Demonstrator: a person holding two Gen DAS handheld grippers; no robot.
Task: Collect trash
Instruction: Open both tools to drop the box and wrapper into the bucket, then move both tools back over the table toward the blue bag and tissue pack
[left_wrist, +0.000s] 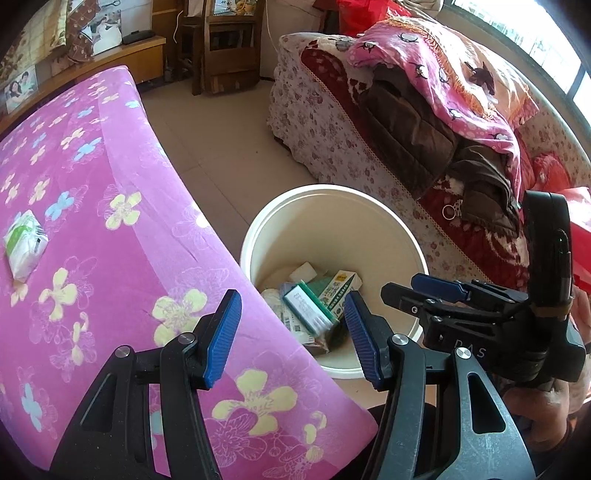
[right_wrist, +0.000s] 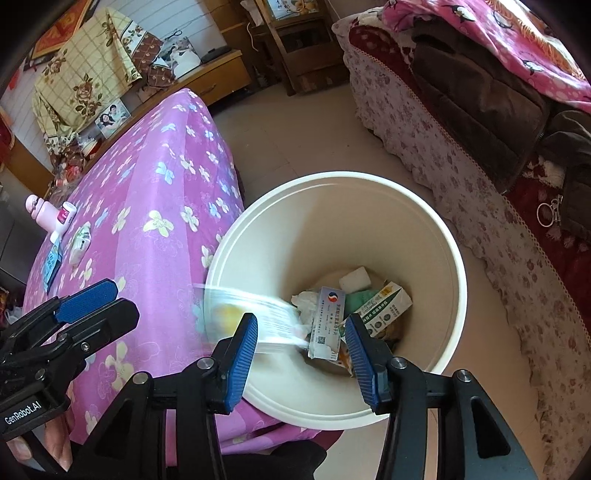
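We hold the right tongs (right_wrist: 301, 350) released above the bin (right_wrist: 456, 266); the blurred wrapper (right_wrist: 255, 314) drops between its 2 pads. Left tongs (left_wrist: 291, 339) released, empty. Stay centred until it lands.

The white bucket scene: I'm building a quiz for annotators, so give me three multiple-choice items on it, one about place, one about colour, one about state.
1. Where does the white bucket stand?
A. on the floor beside the pink-covered table
B. on the table
C. on the sofa

2. What colour are the gripper pads?
A. red
B. blue
C. green

3. What is between the right gripper pads?
A. a carton, clamped
B. a tissue pack, clamped
C. nothing gripped; a blurred wrapper is over the bucket

Answers: 1 A, its base meets the tiles by the cloth's edge; 2 B, the pads show blue; 3 C, the pads stand apart, wrapper untouched.
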